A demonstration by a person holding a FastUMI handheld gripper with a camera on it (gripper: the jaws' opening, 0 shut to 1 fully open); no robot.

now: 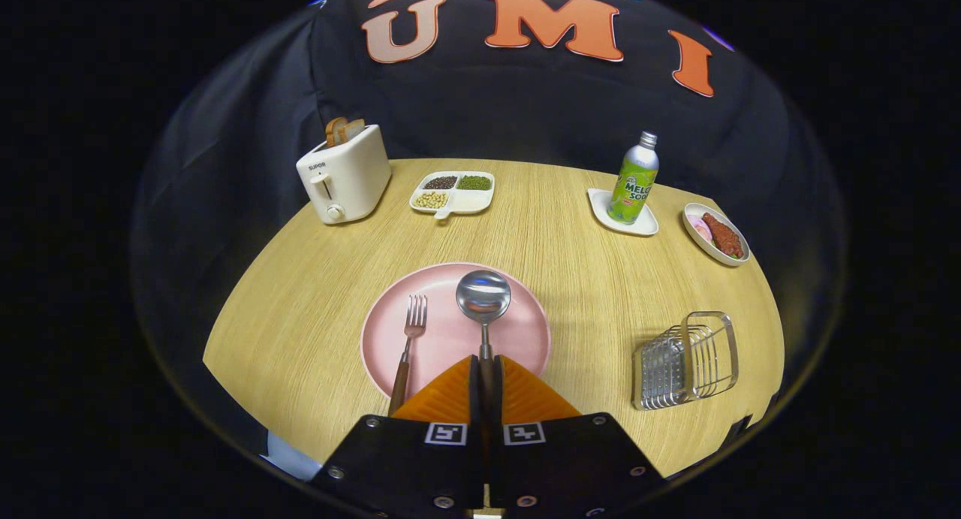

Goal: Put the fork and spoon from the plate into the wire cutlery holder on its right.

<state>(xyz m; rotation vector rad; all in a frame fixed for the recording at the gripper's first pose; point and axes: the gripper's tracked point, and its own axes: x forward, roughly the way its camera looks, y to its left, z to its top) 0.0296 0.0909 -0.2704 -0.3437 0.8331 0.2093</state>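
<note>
My jaws are pressed in on the spoon [484, 309], pinching its handle between them so that both fingers [450, 391] bear on it. The spoon's long axis runs straight ahead along my fingers: the handle end sits in my grip and the round bowl points away from me, over the middle of the pink plate [450, 330]. I cannot tell whether the bowl touches the plate or hangs just above it.

The fork [408, 350] lies just left of the spoon, nearly parallel to it, tines pointing away from me onto the plate and its wooden handle reaching back over the plate's near rim toward my left finger.

The wire cutlery holder [685, 360] sits on the wooden surface [300, 331] to the right of the plate, apart from it, lying tilted on its side.
</note>
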